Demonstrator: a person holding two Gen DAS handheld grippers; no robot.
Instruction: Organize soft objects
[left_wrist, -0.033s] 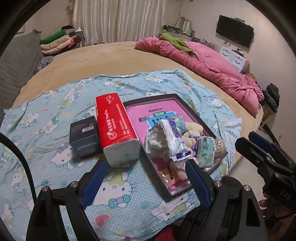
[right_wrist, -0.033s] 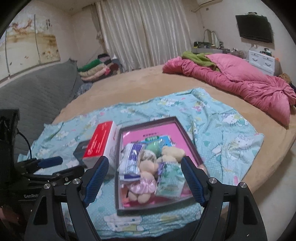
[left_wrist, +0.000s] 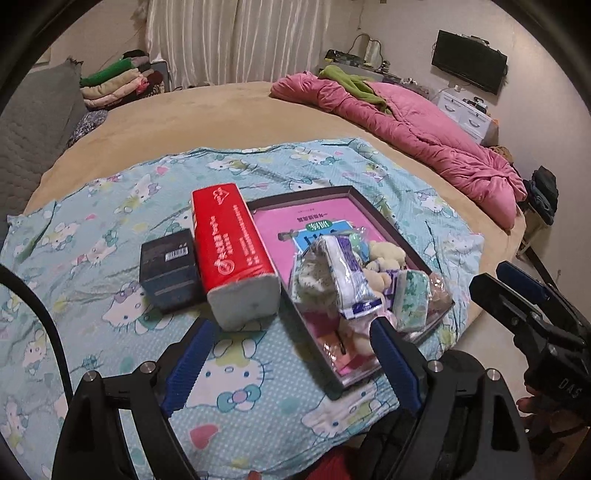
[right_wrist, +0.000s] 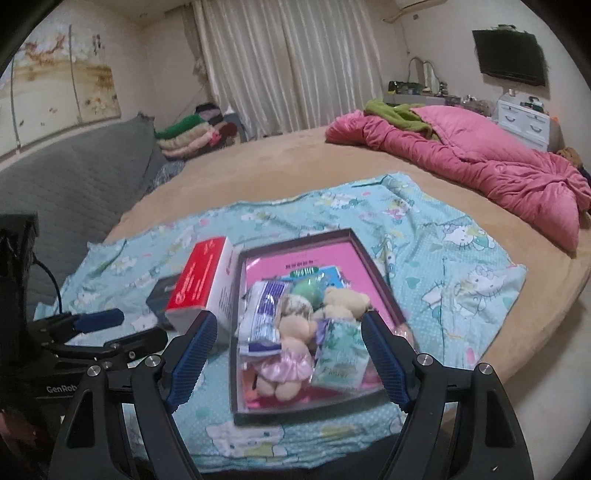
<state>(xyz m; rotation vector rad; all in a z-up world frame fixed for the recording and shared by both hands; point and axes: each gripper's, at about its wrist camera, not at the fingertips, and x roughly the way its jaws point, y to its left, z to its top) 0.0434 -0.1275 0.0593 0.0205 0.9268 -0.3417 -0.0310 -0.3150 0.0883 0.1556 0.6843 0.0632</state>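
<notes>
on the bed's cartoon sheet, soft toys and tissue packs fill the tray; both grippers, left and right, hover with fingers apart, empty. light, squashy things: pinch mid-body.

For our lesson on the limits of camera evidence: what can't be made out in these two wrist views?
- Tray floor print: both views, covered by the toy pile.
- Dark box: right view, mostly behind the red tissue pack; its label in the left view is too small to read.
- Soft toys: right view, blurred.
- Dresser items: too small.
</notes>
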